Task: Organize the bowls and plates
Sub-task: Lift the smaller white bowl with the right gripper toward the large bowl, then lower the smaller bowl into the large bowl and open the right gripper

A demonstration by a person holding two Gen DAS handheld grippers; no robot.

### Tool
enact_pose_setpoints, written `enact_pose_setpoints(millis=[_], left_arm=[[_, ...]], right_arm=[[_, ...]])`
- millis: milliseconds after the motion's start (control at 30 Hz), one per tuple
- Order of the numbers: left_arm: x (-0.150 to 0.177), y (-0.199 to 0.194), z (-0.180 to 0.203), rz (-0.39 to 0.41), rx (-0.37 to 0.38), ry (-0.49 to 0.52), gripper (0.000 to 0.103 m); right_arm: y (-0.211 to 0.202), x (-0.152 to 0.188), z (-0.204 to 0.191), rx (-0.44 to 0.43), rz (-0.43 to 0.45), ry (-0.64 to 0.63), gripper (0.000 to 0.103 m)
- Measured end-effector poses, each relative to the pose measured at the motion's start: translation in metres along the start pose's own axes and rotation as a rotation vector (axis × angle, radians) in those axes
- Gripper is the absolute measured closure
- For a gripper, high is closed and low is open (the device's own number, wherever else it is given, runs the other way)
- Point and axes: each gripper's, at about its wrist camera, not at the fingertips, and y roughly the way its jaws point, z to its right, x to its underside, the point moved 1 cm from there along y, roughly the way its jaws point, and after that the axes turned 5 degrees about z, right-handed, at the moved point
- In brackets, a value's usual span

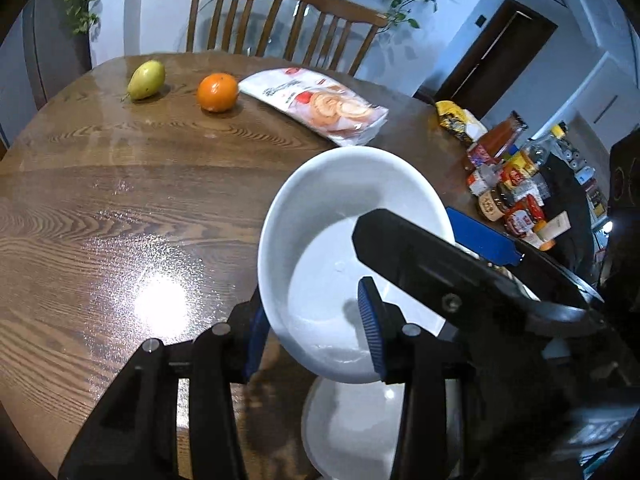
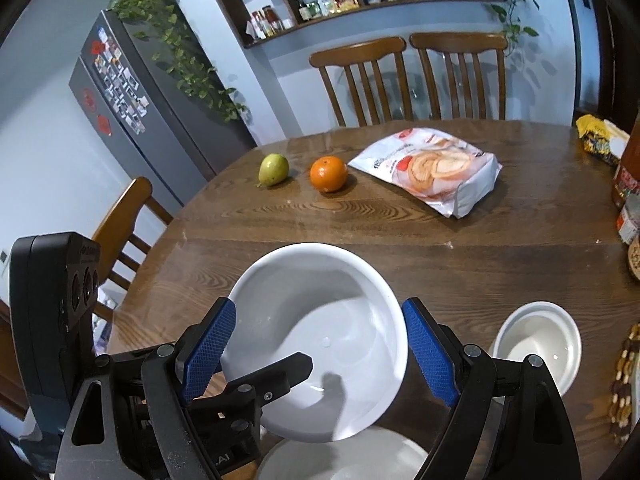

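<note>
While the left gripper [image 1: 316,336] clamps the near rim of the large white bowl [image 2: 316,320], one pad inside and one outside, the bowl hangs tilted above a white plate [image 2: 344,460] at the near edge of the wooden table [image 1: 100,200]. The right gripper [image 2: 320,356] has its jaws wide apart on either side of the same bowl, and I cannot tell whether its pads touch the rim. A small bowl [image 2: 536,344] sits just to the right (probably the next partner for stacking). This looks like the carrying step; the next move calls for keeping the bowl steady and lowering it squarely onto its resting place.
</note>
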Motion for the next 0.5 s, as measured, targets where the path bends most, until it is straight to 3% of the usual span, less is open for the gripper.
enact_pose_setpoints(millis=[500], left_arm=[[0.044,-0.026,0.033,-0.003,-0.002,0.08,0.061]], right_arm=[[-0.043,0.033,0.001,0.032,0.036,0.025,0.015]])
